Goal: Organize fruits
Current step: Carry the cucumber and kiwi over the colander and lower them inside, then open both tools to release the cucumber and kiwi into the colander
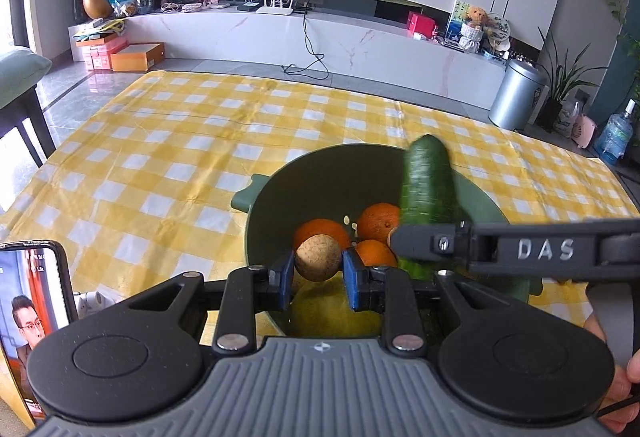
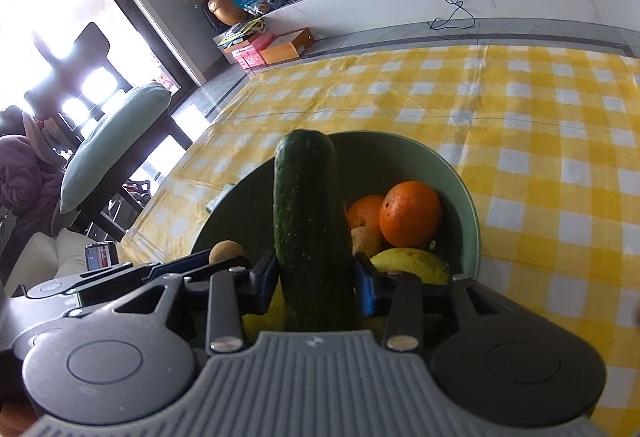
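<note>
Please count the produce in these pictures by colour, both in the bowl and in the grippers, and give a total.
Orange: 3, in the bowl
Green: 1, cucumber
Brown: 2
Yellow: 1
Total: 7

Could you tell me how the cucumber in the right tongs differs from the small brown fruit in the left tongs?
The cucumber is long, dark green and bumpy; the brown fruit is round, tan and far smaller. The cucumber sticks out well past the right tongs, while the brown fruit sits wholly between the pads of the left tongs. Both are gripped and held over the green bowl of oranges.
</note>
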Tool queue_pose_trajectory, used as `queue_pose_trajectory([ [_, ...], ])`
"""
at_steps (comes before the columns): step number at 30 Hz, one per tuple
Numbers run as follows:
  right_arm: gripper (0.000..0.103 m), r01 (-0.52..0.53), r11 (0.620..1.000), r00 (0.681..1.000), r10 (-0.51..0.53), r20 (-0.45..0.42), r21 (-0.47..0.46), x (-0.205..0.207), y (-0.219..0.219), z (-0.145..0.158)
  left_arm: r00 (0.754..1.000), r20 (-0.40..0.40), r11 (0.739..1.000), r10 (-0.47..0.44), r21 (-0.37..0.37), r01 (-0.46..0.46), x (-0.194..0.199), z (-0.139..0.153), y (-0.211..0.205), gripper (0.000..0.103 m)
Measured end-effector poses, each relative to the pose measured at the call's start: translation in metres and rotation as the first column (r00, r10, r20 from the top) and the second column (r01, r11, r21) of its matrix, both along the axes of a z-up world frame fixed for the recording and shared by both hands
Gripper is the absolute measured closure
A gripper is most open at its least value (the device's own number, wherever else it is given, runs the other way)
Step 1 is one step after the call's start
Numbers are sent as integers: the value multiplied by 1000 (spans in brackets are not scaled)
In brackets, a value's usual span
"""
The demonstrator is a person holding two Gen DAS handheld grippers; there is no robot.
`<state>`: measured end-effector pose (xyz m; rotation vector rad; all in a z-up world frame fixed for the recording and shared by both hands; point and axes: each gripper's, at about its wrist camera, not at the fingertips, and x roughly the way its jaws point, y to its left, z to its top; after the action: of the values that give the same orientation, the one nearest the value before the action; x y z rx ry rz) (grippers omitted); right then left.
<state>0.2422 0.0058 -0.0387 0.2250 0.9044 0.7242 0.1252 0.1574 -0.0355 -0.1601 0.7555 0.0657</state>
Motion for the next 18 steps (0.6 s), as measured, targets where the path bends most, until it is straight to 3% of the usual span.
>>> queue_pose_trajectory([
  [2,58,-2,1000,999,2,41,-5,0,1,6,1000,-3,1000,-2,0,2,1,-1,0,74],
  [5,57,-17,999,998,19,63,-33,3,2,10,1000,-3,1000,-9,9,9,3,-2,-2,74],
  [7,59,-20,998,998,23,61,-51,6,3,8,1000,-2,1000,-13,13,13,5,-3,-3,74],
  [10,72,-24,998,999,27,42,-60,8,1,3,1000,-3,1000,-19,20,19,8,-5,-4,74],
  [18,72,-33,999,999,33,25,-23,3,-7,-2,999,-18,997,-31,63,32,14,-12,-12,74],
])
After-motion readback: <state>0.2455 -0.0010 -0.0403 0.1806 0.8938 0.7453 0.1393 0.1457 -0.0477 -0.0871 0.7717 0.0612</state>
